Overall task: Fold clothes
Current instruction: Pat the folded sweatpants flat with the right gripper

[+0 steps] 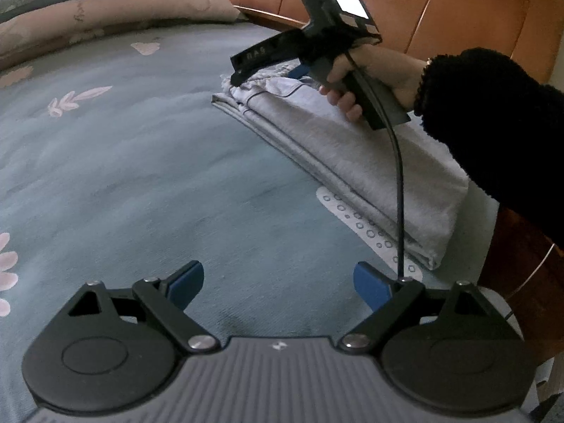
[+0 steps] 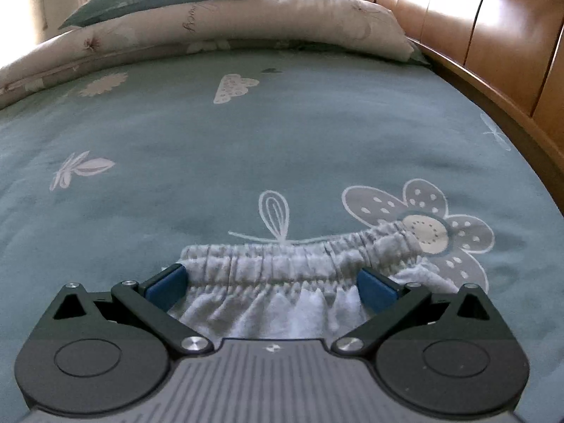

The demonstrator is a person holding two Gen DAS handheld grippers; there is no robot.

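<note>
A pale grey garment (image 1: pixel 335 155) lies folded into a long strip on the blue-green bed sheet (image 1: pixel 141 162), right of centre in the left wrist view. Its gathered elastic waistband (image 2: pixel 299 257) is at the far end. My right gripper (image 1: pixel 268 75), held by a hand (image 1: pixel 380 77) in a black fuzzy sleeve, hovers low over that waistband. In the right wrist view my right gripper (image 2: pixel 271 285) is open, with the waistband lying between its blue pads (image 2: pixel 165 283). My left gripper (image 1: pixel 280 282) stands open over bare sheet, left of the garment's near end, holding nothing.
A stack of pillows (image 2: pixel 225 24) lies at the far end of the bed. The wooden headboard (image 2: pixel 493 35) runs along the right side. A black cable (image 1: pixel 398 183) hangs from the right gripper across the garment. The sheet (image 2: pixel 176 141) carries printed flowers.
</note>
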